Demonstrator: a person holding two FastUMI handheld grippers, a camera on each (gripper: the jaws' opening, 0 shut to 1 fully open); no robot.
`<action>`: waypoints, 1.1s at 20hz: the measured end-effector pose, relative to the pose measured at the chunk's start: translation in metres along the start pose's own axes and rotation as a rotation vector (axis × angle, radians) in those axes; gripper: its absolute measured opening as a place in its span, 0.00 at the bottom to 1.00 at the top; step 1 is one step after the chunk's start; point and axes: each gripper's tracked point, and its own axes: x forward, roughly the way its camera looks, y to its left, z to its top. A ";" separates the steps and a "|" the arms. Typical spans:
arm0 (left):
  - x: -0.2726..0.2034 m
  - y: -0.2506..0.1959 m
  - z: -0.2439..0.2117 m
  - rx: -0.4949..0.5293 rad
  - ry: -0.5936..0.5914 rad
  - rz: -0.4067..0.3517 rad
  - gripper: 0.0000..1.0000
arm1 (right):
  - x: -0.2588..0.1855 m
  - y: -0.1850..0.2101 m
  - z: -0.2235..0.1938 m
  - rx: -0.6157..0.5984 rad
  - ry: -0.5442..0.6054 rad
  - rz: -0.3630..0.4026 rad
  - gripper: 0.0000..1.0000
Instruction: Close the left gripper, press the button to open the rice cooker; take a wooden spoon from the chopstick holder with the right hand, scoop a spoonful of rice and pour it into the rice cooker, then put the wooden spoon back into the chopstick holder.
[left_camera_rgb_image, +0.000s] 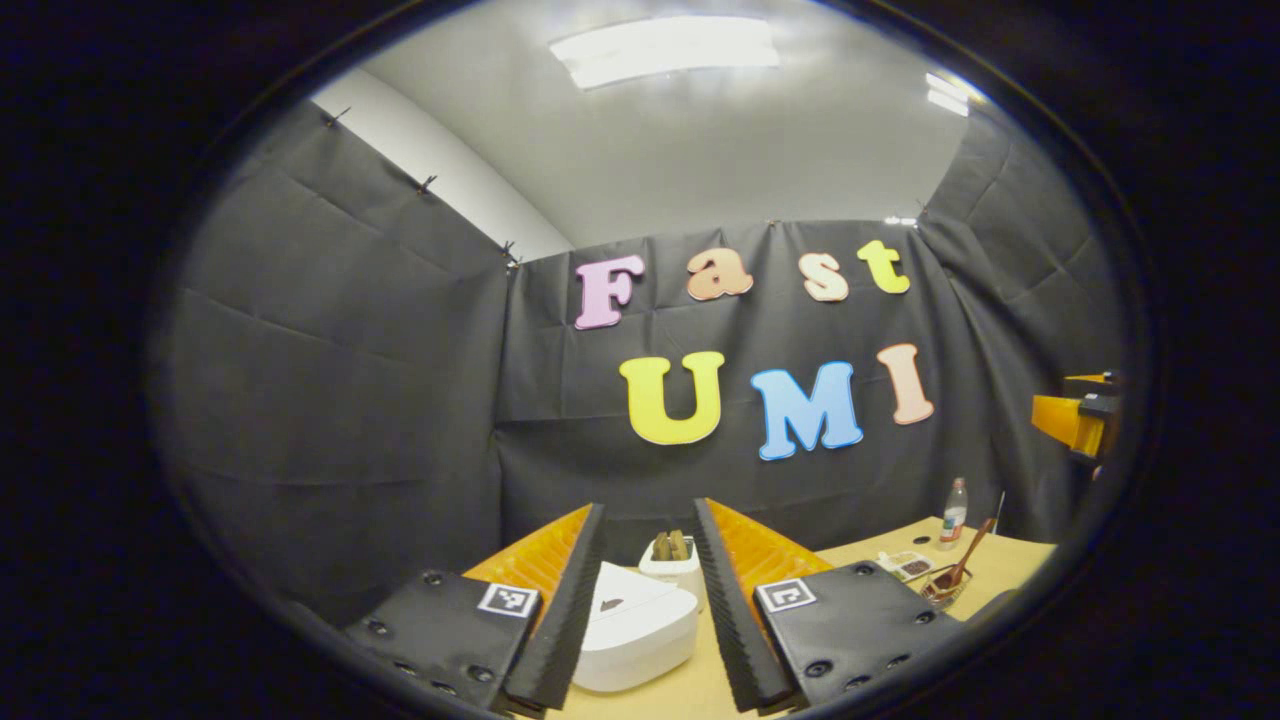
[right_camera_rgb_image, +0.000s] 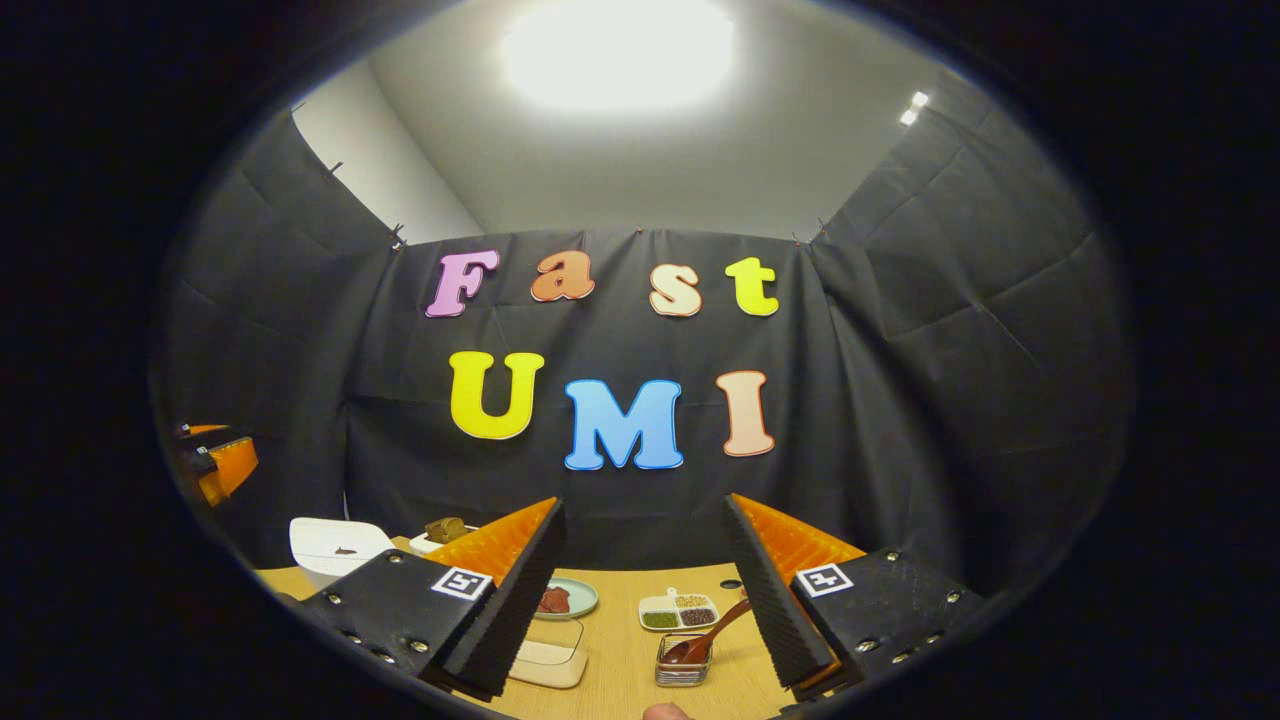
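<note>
Left tool (left_camera_rgb_image: 648, 600) held wide apart above the counter (left_camera_rgb_image: 1010, 560), nothing between its fingers (left_camera_rgb_image: 560, 610), pointed toward the white rice cooker (left_camera_rgb_image: 632, 630), which sits low between the two fingers in the left gripper view with its lid down. Just behind the cooker, a small white container (left_camera_rgb_image: 672, 568) with brown pieces in it. Farther right in that view, the wooden spoon (left_camera_rgb_image: 962, 560) leaning in the chopstick holder (left_camera_rgb_image: 943, 585), a divided dish (left_camera_rgb_image: 905, 565) beside it and a small bottle (left_camera_rgb_image: 954, 512) standing near the wall; part of the right tool at the far right edge (left_camera_rgb_image: 1078, 418). Right tool (right_camera_rgb_image: 640, 600) likewise spread wide and empty, raised over the counter (right_camera_rgb_image: 620, 650). Framed between its fingers (right_camera_rgb_image: 510, 590) in the right gripper view: the chopstick holder (right_camera_rgb_image: 682, 662) with the wooden spoon (right_camera_rgb_image: 712, 630) tilted in it, handle slanting up to the right; just behind, the divided dish (right_camera_rgb_image: 678, 611) of grains; to the left, a round plate (right_camera_rgb_image: 568, 598) with something red on it and a clear container (right_camera_rgb_image: 550, 652). Rice cooker (right_camera_rgb_image: 335, 548) well off to the left, closed, with the left tool at the far left edge (right_camera_rgb_image: 220, 462).
</note>
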 end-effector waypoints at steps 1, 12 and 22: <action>0.000 0.003 0.002 -0.001 -0.003 0.003 0.48 | 0.000 0.000 -0.001 -0.002 -0.001 0.000 0.95; 0.018 0.004 -0.021 -0.058 0.071 -0.068 0.09 | -0.002 0.004 -0.003 -0.014 0.003 -0.011 0.95; 0.087 0.038 -0.065 -0.138 0.172 -0.104 0.07 | -0.003 0.008 -0.011 -0.038 0.033 -0.067 0.95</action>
